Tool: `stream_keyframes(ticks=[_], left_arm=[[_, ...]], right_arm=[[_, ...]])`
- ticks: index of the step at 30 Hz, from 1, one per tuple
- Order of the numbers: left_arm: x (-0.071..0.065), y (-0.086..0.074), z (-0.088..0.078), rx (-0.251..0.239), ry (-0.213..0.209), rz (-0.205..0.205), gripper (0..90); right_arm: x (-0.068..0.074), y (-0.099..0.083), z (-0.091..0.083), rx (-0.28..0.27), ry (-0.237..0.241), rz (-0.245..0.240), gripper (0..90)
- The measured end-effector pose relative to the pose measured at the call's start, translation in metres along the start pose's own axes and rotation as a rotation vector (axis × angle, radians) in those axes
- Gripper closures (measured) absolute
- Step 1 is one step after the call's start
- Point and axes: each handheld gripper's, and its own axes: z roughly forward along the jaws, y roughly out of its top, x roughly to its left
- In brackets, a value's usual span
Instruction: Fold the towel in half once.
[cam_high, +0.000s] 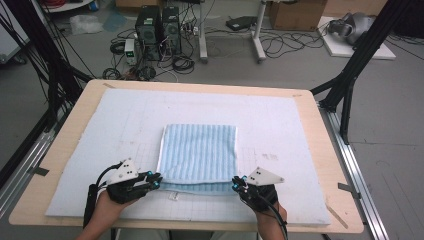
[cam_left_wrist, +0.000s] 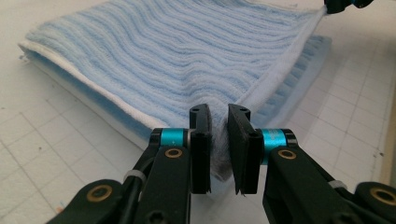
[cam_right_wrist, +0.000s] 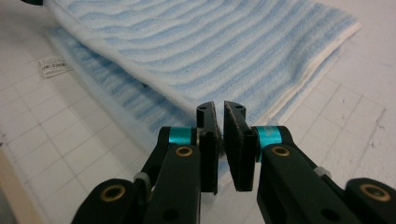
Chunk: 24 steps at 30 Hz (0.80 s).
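Near edge of the bench (cam_high: 60, 200): a person's two forearms come in from below, one gripper in each hand. Left gripper (cam_high: 156, 180) clenched on the near left corner of the blue striped towel (cam_high: 200, 150); in the left gripper view the fingers (cam_left_wrist: 201, 140) pinch a wad of terry cloth between them. Right gripper (cam_high: 236, 184) likewise clamped on the near right corner, with the fingers (cam_right_wrist: 208, 140) nipping the white hem.

Towel sits mid-bench on the white gridded pad (cam_high: 280, 130), a bit toward the near side. It is already doubled: an upper layer lies over a lower one, and the lower layer peeks out along the near edge. Both held corners belong to the upper layer, which is lifted slightly off the one beneath. A small white care label (cam_right_wrist: 55, 66) lies on the pad just beside the lower layer.

Judgement on progress: one fold looks done, and the two hands are mid-way through the next, with the gripped edge yet to be carried across and laid down. Squaring up and letting go are left.

Containers: none on the bench. Beyond it, on the floor, two dark computer towers (cam_high: 159, 30) among loose cables and a cardboard box (cam_high: 295, 14); contents not visible.
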Motion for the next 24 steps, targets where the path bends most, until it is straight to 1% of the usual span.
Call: stream_keyframes(ticks=[2, 4, 5, 7, 9, 10, 12, 13, 14, 15, 16, 17, 19, 21, 22, 23, 24], left_arm=[[-0.002, -0.002, 0.0, 0.016, -0.003, 0.003, 78.9], [-0.004, -0.004, 0.001, 0.038, -0.003, -0.001, 79.0], [-0.005, -0.005, 0.002, 0.045, -0.004, -0.006, 79.1], [-0.005, -0.006, 0.004, 0.064, -0.005, -0.002, 79.3], [-0.004, -0.007, 0.005, 0.082, -0.013, -0.016, 78.1], [-0.002, -0.008, 0.006, 0.092, -0.011, -0.039, 74.6], [0.003, -0.008, 0.007, 0.089, 0.002, -0.093, 59.4], [0.005, -0.007, 0.007, 0.082, 0.007, -0.102, 55.1], [0.007, -0.006, 0.005, 0.07, 0.017, -0.109, 52.8], [0.009, -0.005, 0.003, 0.058, 0.028, -0.116, 50.0], [0.011, -0.004, 0.002, 0.041, 0.032, -0.127, 48.8], [0.013, -0.003, 0.0, 0.034, 0.035, -0.125, 48.8], [0.017, -0.001, -0.002, 0.008, 0.05, -0.14, 48.8], [0.022, 0.0, -0.002, -0.02, 0.052, -0.161, 49.0], [0.024, 0.0, -0.002, -0.026, 0.053, -0.164, 49.3], [0.026, 0.001, -0.001, -0.026, 0.055, -0.163, 49.9], [0.028, 0.001, 0.001, -0.024, 0.057, -0.161, 50.2]], right_arm=[[0.001, -0.003, -0.002, 0.009, 0.005, 0.0, 84.1], [0.003, -0.006, -0.003, 0.032, 0.015, 0.006, 84.1], [0.004, -0.007, -0.002, 0.043, 0.014, -0.003, 84.1], [0.005, -0.009, -0.001, 0.063, 0.015, -0.012, 84.1], [0.005, -0.01, 0.001, 0.078, 0.02, -0.009, 84.0], [0.005, -0.011, 0.002, 0.089, 0.024, -0.005, 83.7], [0.004, -0.013, 0.005, 0.119, 0.033, -0.001, 79.8], [0.003, -0.014, 0.005, 0.121, 0.042, 0.012, 76.7], [0.002, -0.014, 0.005, 0.117, 0.042, 0.018, 72.7], [0.002, -0.013, 0.004, 0.11, 0.033, 0.029, 70.5], [0.0, -0.013, 0.003, 0.096, 0.035, 0.036, 69.1], [-0.002, -0.012, 0.001, 0.077, 0.035, 0.045, 67.0], [-0.005, -0.012, -0.002, 0.037, 0.038, 0.066, 66.2], [-0.008, -0.01, -0.002, 0.006, 0.046, 0.085, 65.8], [-0.008, -0.009, 0.0, -0.003, 0.053, 0.099, 66.1], [-0.009, -0.008, 0.002, -0.006, 0.058, 0.097, 66.3], [-0.009, -0.008, 0.005, 0.003, 0.061, 0.093, 66.7]])
